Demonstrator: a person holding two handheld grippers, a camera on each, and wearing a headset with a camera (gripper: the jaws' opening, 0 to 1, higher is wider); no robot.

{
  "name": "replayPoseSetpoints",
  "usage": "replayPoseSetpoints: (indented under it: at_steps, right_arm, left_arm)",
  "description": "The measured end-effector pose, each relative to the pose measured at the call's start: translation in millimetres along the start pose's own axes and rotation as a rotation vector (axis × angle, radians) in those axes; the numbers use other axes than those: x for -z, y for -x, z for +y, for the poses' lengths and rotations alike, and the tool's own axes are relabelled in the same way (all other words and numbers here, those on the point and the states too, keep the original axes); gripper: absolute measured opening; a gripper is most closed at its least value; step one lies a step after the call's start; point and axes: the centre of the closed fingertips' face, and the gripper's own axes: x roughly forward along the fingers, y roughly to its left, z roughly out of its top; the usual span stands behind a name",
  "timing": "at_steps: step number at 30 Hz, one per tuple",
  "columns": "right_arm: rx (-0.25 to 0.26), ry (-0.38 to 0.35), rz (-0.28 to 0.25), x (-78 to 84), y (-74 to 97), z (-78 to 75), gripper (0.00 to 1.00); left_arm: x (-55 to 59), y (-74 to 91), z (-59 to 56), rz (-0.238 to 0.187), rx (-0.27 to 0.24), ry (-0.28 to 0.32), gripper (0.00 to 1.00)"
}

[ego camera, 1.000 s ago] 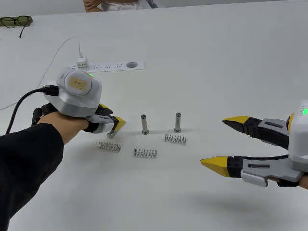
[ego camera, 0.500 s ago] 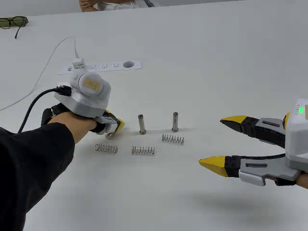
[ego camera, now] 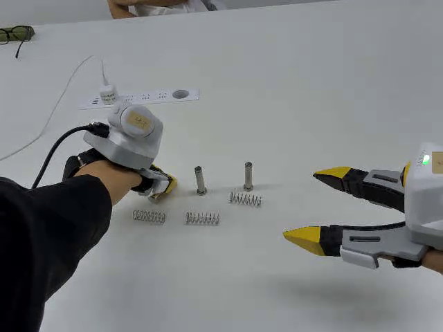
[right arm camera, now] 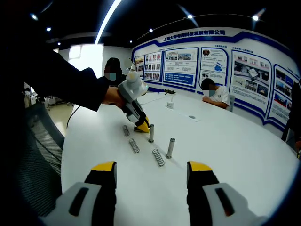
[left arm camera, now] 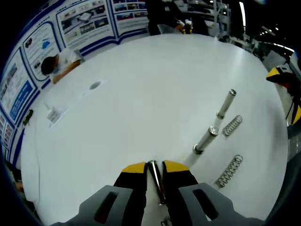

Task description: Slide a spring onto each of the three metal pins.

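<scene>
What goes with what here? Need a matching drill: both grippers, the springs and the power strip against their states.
Things:
1. left gripper
2. right gripper
3. three springs
4. power strip

States:
A. lying flat on the table, on no pin
B. open, holding nothing
C. shut on a metal pin
D. has a white plug in it

Pairs: 1-C, 2-B, 3-A, 4-D

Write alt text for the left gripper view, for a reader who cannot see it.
The left hand-held gripper has its yellow-tipped jaws shut on a metal pin standing on a white table. Beyond it to the right stand two more pins, with two springs lying beside them.
</scene>
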Motion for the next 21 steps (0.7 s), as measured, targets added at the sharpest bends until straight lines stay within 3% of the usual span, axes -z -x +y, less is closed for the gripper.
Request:
replayPoseSetpoints:
  at_steps: [21]
  right_arm:
    - [0.001, 0.001, 0.000, 1.4, 0.1, -1.9, 0.61]
  left_arm:
    - [1.5, -0.9, 4.5, 0.030, -0.012, 0.033, 0.08]
